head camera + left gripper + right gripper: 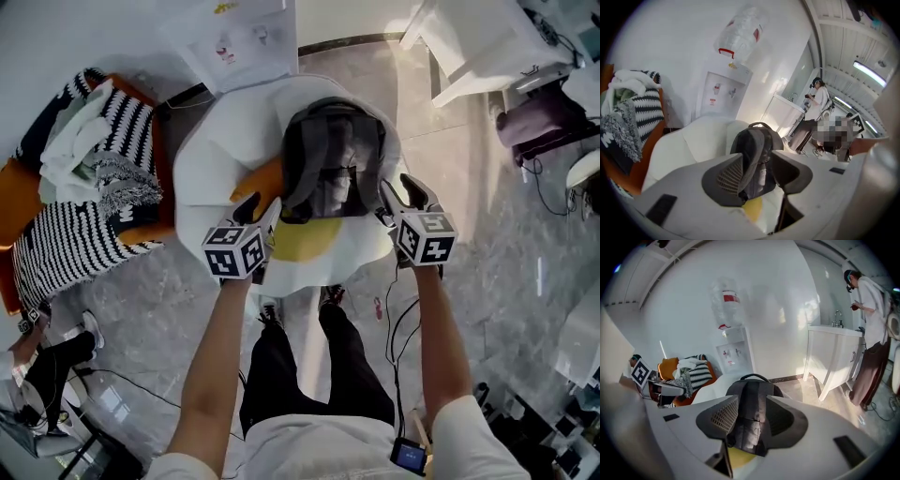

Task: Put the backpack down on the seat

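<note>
The backpack [333, 155] lies on the seat [225, 141], long axis 12-to-6. The left hand-held gripper [258, 208] flanks its 7 o'clock and the right hand-held gripper [401, 197] its 5. Both are equally near, jaws apart and empty.

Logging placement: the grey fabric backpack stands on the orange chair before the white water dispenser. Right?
No: the grey fabric backpack stands on the white padded armchair before the white water dispenser. The head view shows it.

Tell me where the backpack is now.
In the head view's upper middle, the backpack sits on the white chair, just beyond and between the left gripper and the right gripper.
</note>
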`<state>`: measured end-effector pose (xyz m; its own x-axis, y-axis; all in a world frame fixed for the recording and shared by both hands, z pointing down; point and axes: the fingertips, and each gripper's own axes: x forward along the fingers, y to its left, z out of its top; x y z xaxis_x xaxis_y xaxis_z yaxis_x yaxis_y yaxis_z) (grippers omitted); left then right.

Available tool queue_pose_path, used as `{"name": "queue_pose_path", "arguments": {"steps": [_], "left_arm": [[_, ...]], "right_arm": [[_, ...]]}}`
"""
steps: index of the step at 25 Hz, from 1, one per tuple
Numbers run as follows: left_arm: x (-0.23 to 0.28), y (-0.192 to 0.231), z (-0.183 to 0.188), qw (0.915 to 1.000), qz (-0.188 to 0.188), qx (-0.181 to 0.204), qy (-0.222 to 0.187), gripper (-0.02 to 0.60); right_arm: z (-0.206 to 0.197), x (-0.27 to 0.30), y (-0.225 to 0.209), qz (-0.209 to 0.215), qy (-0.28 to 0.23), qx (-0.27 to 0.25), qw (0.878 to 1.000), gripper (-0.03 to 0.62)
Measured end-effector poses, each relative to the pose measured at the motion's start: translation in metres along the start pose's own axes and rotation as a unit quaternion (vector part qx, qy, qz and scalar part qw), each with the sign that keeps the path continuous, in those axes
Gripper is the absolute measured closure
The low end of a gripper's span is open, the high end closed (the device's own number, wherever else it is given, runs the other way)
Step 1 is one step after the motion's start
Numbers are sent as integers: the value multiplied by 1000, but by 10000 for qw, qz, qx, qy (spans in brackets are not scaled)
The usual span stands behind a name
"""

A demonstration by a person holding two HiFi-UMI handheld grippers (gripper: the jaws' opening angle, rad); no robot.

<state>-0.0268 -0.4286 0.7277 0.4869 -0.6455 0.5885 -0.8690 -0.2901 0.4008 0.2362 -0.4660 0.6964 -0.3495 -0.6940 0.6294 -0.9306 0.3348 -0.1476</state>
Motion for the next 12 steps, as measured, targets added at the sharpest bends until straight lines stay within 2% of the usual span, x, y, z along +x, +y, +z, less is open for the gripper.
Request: {"name": "queue_pose_path", "arguments": {"steps": [1, 6, 8, 12], "left_arm": [[-7, -2, 2, 9999, 9, 103, -29, 396], [-39, -17, 19, 9986, -27, 523, -78, 459], [-52, -24, 27, 9984, -107, 537, -129, 482], [-77, -37, 45, 9966, -102, 792, -203, 496]], "right_arm": [[3, -5, 4, 7, -1, -50, 10000, 418], [19, -35, 28, 70, -125, -189, 9997, 446], [25, -48, 37, 61, -219, -205, 9995, 507], [36, -74, 57, 80, -360, -167, 9992, 540]]}}
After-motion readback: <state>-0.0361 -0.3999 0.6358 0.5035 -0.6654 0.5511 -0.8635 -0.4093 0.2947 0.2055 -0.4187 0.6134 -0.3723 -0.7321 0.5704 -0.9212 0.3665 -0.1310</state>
